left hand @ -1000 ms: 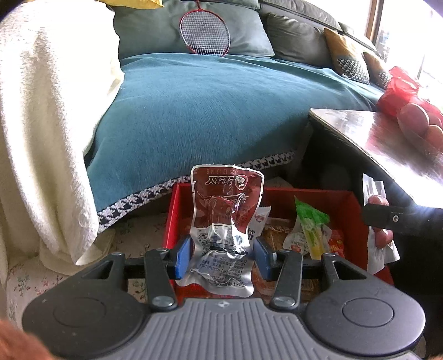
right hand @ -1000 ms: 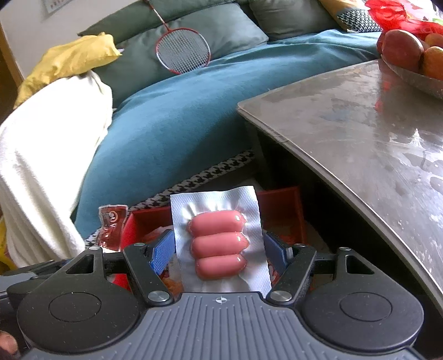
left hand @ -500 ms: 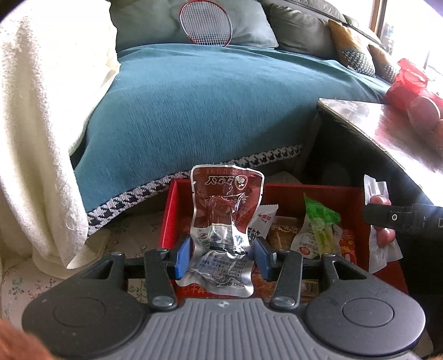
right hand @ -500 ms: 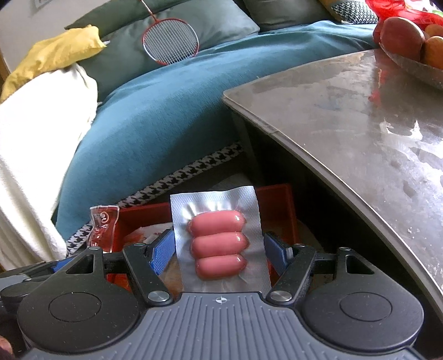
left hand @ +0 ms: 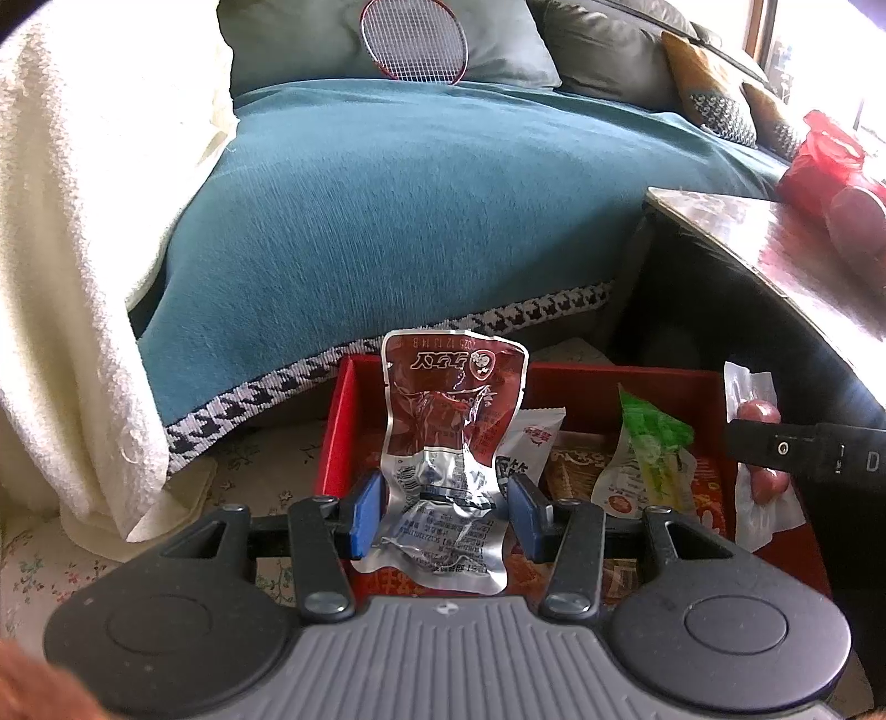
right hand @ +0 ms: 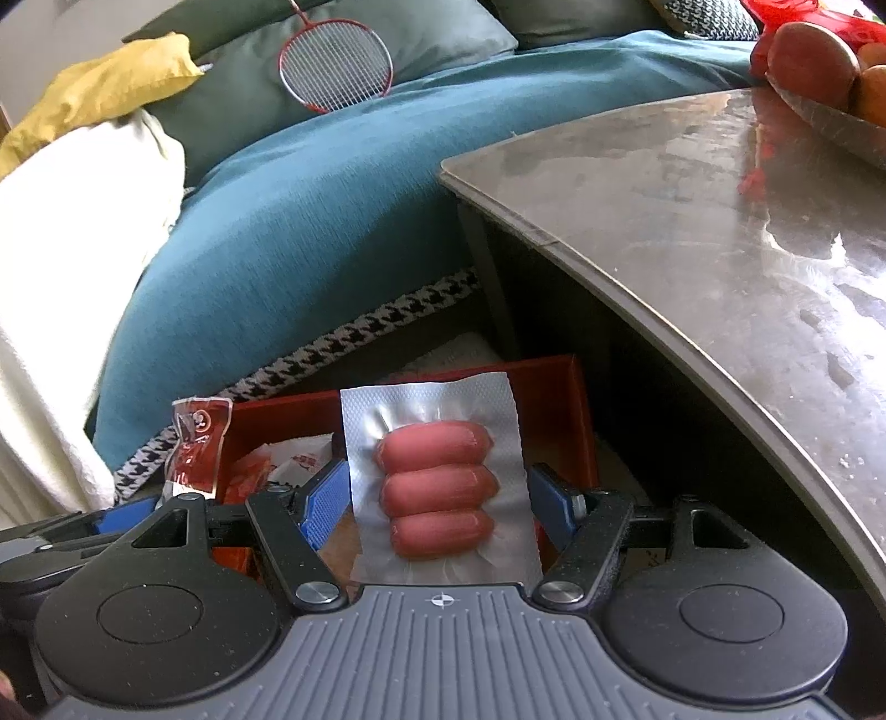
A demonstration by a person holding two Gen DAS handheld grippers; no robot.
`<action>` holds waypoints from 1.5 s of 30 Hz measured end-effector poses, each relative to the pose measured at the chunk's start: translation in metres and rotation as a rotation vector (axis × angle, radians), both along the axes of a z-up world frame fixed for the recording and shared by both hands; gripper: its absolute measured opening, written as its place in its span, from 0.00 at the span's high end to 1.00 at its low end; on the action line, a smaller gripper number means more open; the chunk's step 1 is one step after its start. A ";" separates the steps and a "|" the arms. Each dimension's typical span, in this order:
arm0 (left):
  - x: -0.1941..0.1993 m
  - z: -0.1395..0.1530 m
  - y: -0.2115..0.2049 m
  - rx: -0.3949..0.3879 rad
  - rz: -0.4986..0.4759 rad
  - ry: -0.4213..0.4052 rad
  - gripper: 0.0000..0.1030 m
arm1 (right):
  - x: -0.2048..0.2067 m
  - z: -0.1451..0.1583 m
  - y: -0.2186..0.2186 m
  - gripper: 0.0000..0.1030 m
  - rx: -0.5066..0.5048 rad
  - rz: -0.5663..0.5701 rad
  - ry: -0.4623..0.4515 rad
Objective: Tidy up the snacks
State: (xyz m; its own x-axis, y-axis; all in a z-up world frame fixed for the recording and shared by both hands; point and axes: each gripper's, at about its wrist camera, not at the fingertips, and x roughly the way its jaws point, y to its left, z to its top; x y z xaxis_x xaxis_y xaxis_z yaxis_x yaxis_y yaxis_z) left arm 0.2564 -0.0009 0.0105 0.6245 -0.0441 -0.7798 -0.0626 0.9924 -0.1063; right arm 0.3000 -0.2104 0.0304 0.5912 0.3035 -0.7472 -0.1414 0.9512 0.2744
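Observation:
My left gripper [left hand: 446,512] is shut on a dark red and silver snack pouch [left hand: 451,421], held upright over the left part of a red box [left hand: 338,421] on the floor. The box holds several snacks, among them a green and white packet [left hand: 645,459]. My right gripper [right hand: 440,501] is shut on a clear pack of three pink sausages [right hand: 437,479], above the right part of the red box [right hand: 559,399]. The sausage pack [left hand: 756,454] shows at the right in the left wrist view, the red pouch [right hand: 196,448] at the left in the right wrist view.
A sofa with a teal cover [left hand: 421,210] stands behind the box, with a white blanket [left hand: 66,277] at the left and a badminton racket [left hand: 412,39] on the cushions. A glossy brown table [right hand: 720,221] with a fruit bowl [right hand: 819,61] overhangs at the right.
Both grippers have moved forward and a little down toward the red box, still holding their packs. The box looks larger and the sofa nearer.

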 end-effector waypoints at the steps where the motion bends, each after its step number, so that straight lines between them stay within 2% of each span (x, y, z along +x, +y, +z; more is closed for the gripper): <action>1: 0.001 -0.001 0.000 0.001 0.001 0.002 0.60 | 0.001 -0.001 0.001 0.26 -0.002 0.000 0.002; 30: 0.012 -0.021 -0.010 0.013 -0.027 0.056 0.60 | 0.007 -0.022 0.016 0.26 -0.073 0.034 0.068; 45: 0.009 -0.027 -0.026 0.045 -0.057 0.055 0.60 | 0.003 -0.029 0.029 0.26 -0.130 0.073 0.084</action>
State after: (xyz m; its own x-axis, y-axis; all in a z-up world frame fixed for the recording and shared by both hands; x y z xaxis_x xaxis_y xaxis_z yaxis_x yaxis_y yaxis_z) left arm 0.2651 -0.0265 -0.0167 0.5780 -0.0428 -0.8149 -0.0102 0.9982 -0.0596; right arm 0.3027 -0.1818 0.0017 0.5052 0.2409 -0.8287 -0.1936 0.9674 0.1632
